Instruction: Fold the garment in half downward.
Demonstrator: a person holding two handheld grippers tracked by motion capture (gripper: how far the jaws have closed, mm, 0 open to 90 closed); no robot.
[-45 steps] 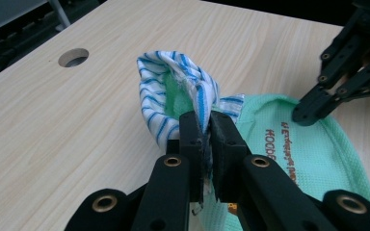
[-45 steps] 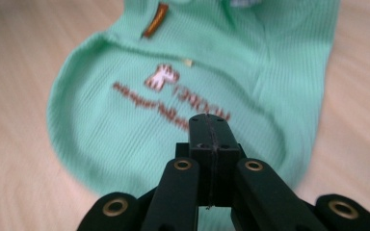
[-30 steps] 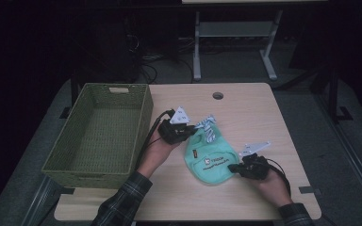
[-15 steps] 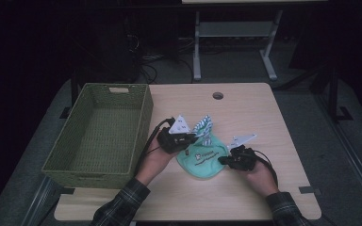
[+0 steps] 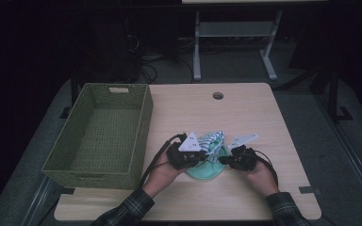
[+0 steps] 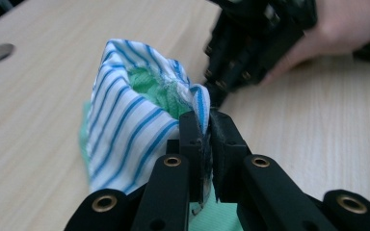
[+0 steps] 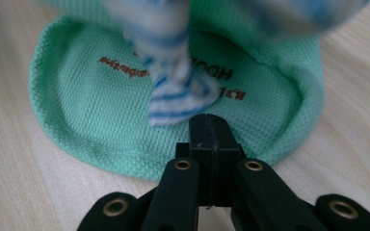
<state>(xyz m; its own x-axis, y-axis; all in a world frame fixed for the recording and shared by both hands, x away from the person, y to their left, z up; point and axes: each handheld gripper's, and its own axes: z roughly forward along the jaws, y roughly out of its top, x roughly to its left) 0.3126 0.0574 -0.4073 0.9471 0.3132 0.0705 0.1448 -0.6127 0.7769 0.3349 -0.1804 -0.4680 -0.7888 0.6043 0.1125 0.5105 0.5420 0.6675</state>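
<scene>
Together, left claw (image 6: 206,126) and right claw (image 7: 211,126) – both closed, pinching the striped cloth (image 6: 125,130) over the green garment (image 7: 91,115) on the table (image 5: 264,122) – we fold slowly, keeping edges aligned.

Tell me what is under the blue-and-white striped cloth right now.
Under the blue-and-white striped cloth lies a mint green knitted fabric piece with brown lettering, flat on the light wooden table. The stripes cover part of the lettering. The left claw pinches the striped edge.
</scene>
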